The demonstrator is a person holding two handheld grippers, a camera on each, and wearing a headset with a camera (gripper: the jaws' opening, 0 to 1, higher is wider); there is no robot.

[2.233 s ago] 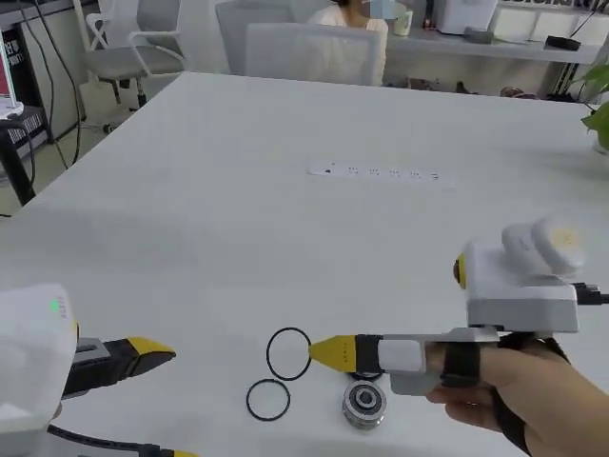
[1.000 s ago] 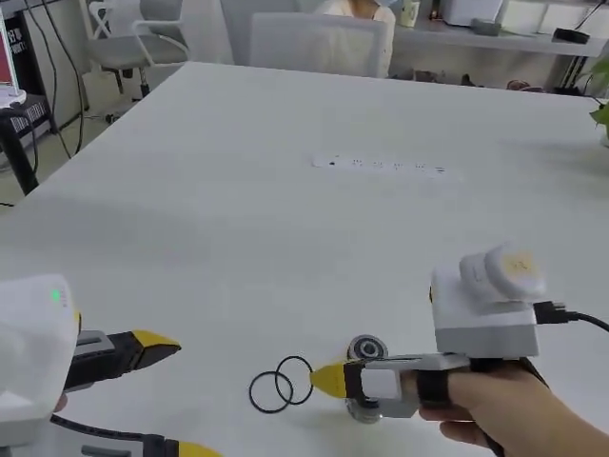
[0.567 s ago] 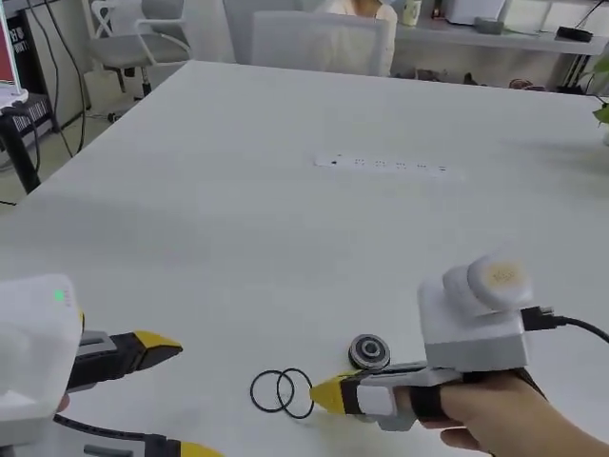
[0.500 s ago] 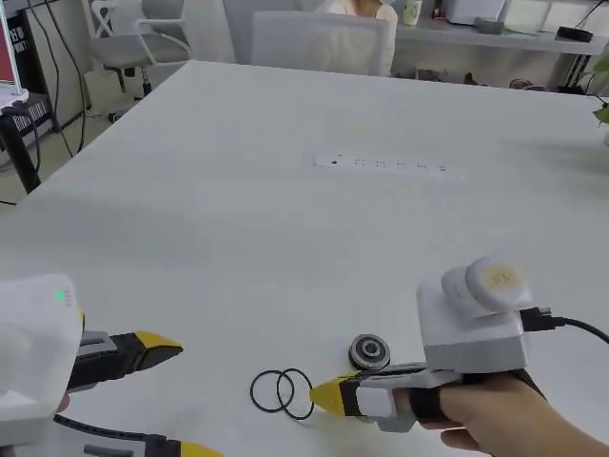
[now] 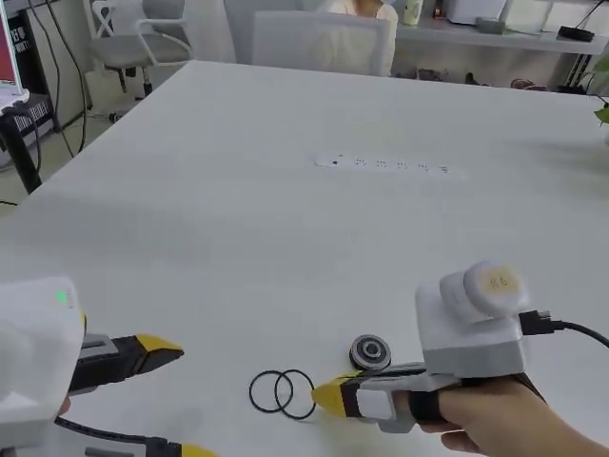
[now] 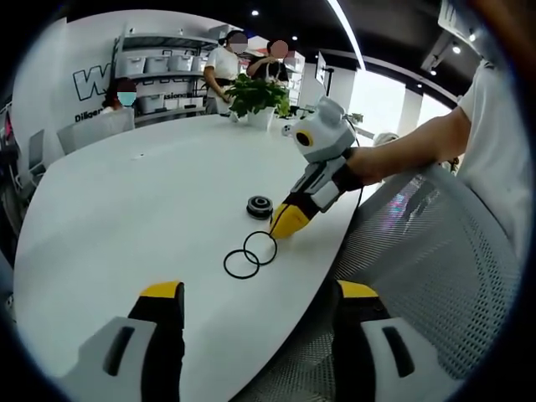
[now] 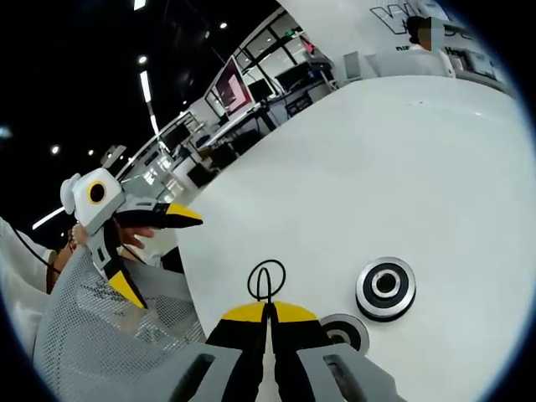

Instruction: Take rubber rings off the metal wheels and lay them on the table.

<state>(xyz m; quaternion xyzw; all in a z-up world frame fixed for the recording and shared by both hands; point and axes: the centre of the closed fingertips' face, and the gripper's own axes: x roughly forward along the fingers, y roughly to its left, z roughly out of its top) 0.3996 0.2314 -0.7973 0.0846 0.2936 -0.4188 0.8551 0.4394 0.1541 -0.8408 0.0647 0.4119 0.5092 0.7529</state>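
Two black rubber rings lie overlapped on the white table, also seen in the left gripper view. My right gripper is shut, its yellow tips pinching the right ring's edge. One metal wheel lies flat just beyond it. The right gripper view shows that wheel and a second wheel close beside the jaws. My left gripper hangs open at the table's near left edge, nothing between its fingers; it faces the rings.
A built-in socket strip sits mid-table. Chairs and a seated person stand past the far edge, and a plant is at the right. A mesh chair back is close to the left gripper.
The right gripper, shut, has drawn one ring toward me until it overlaps the other ring. It now sits on the near side of the wheel. The left gripper has barely moved.
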